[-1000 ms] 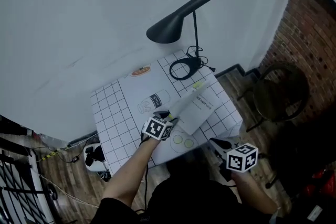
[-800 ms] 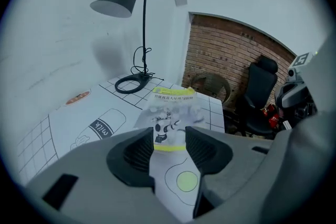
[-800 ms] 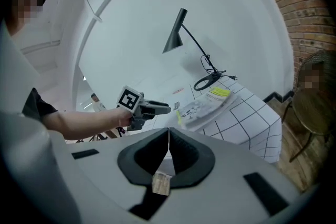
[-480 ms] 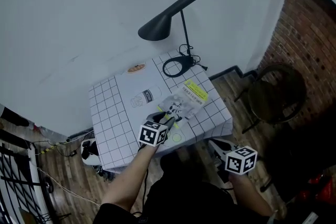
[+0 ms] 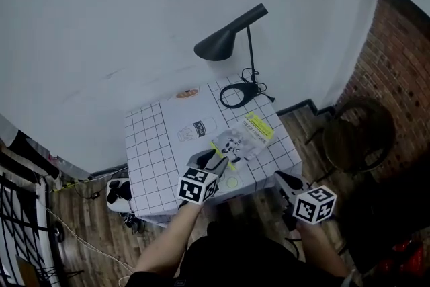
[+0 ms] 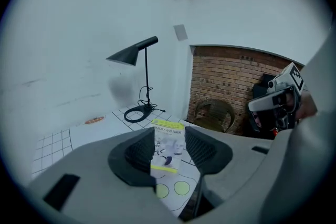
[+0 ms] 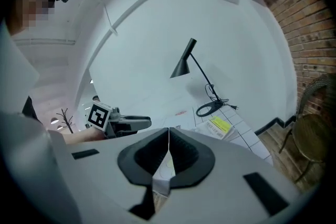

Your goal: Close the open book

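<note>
A: Walls?
B: White wall (image 5: 134, 23) far; brick wall (image 5: 396, 64) right.
A: Floor, furniture?
B: Wood floor (image 5: 87, 232); grid-topped bench (image 5: 144, 144); black lamp (image 5: 225, 44) at its far edge; dark chair (image 5: 356, 138) right.

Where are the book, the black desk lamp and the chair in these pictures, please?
book (image 5: 243, 139), head view, the middle of its cover.
black desk lamp (image 5: 220, 45), head view, on its cone-shaped shade.
chair (image 5: 355, 138), head view, on its round seat.

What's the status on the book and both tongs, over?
Left tongs open, empty. Right tongs shut, empty. Book closed, flat on the table. Desk lamp behind it, apart.
</note>
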Tool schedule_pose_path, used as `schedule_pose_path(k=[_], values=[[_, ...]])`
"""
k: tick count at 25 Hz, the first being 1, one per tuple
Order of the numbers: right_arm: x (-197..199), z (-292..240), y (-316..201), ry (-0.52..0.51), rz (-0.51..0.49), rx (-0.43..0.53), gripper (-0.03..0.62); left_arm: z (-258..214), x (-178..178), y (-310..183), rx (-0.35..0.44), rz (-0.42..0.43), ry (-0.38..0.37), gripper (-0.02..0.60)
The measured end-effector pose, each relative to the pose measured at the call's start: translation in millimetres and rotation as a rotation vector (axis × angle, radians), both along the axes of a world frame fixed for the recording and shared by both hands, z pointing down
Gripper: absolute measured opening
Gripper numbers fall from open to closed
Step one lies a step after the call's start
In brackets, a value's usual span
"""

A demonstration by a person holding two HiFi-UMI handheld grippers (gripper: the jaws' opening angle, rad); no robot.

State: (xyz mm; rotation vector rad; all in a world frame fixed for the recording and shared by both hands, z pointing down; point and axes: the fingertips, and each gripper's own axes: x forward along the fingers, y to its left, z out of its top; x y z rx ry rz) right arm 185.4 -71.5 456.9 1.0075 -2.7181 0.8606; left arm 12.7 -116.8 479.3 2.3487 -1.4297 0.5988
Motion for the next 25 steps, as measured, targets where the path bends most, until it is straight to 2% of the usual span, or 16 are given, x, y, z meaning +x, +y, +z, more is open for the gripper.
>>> schedule_pose_path(k=[4,6,9,12,16,17,21,25], values=[[-31.4,-25.1,-6.5,-0.005,-0.05,0.06,0.003,-29.5,-29.2,1.8,0.035,-0.069,0.071,0.189],[-53.0,-40.0,-14.0,0.021,-0.09,0.113,0.003,-45.5,-45.6,6.5,0.064,-0.102,0.082,0.189],[-83.5,-74.5,-26.0,0.024,-0.121,0.213,0.003,-61.9,-70.3,17.7,0.087,-0.128,0.057,0.189],[-106.9,-110.5,-26.7,-0.015,-0.143,0.311,0.003,-78.6,-92.7,22.8,0.116,-0.146,0.019,0.189],[-110.1,-151.9,-18.5,-0.163,-0.124,0.349,0.003,-110.4,-105.8,20.1,0.184,-0.166,0.037,0.189],[-109.6,-157.5,-16.2,-0.173,-0.117,0.364,0.003,-119.2,-108.1,19.7,0.203,-0.169,0.045,0.189],[-109.5,-156.6,-13.1,-0.097,-0.1,0.443,0.003,-145.4,-113.8,19.4,0.27,-0.176,0.07,0.189],[-108.6,-144.3,-14.8,-0.092,-0.081,0.43,0.003,-141.7,-118.7,18.4,0.285,-0.166,0.069,0.189]])
